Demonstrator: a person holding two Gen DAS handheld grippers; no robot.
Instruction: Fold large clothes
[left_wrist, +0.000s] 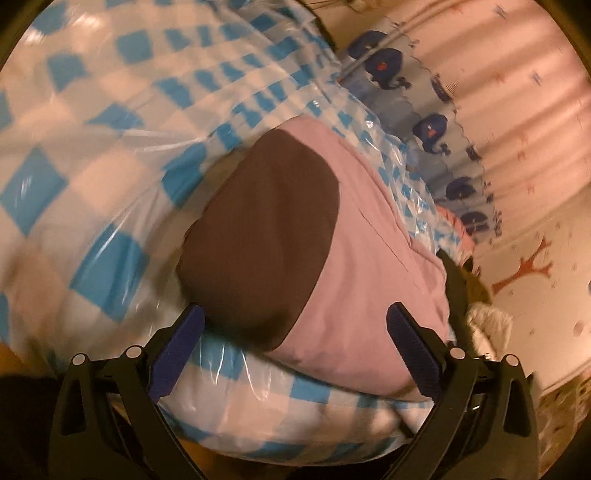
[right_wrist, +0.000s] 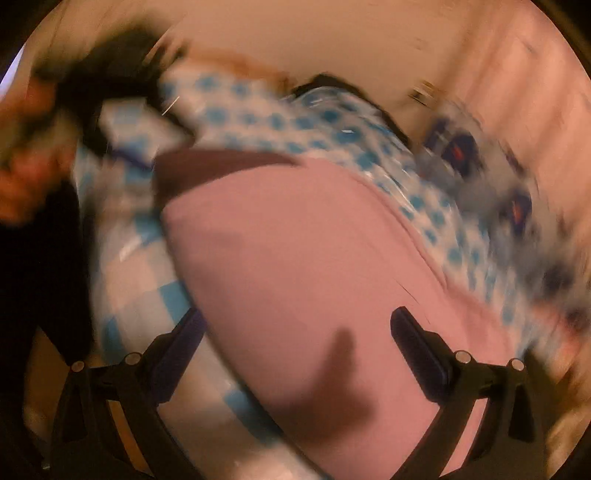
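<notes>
Left wrist view: left gripper (left_wrist: 295, 317) fingers spread wide, nothing held — folded pink-and-brown garment (left_wrist: 314, 236) lies between and ahead of them on a plastic-covered blue-checked cloth (left_wrist: 92, 122). Right wrist view, blurred: right gripper (right_wrist: 299, 321) also spread apart, empty, over the garment's pink part — whale-print curtain (left_wrist: 432, 129) behind.

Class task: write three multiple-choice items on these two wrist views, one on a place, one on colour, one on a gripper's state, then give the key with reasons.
1. The pink and brown garment lies on:
A. the blue-checked cover
B. a wooden chair
C. a metal shelf

2. The cover's checks are:
A. red and black
B. blue and white
C. green and yellow

3. The left gripper is:
A. shut on a hanger
B. out of view
C. open

Key: A, checks surround the garment; B, blue squares on white; C, its fingers stand wide apart.
</notes>
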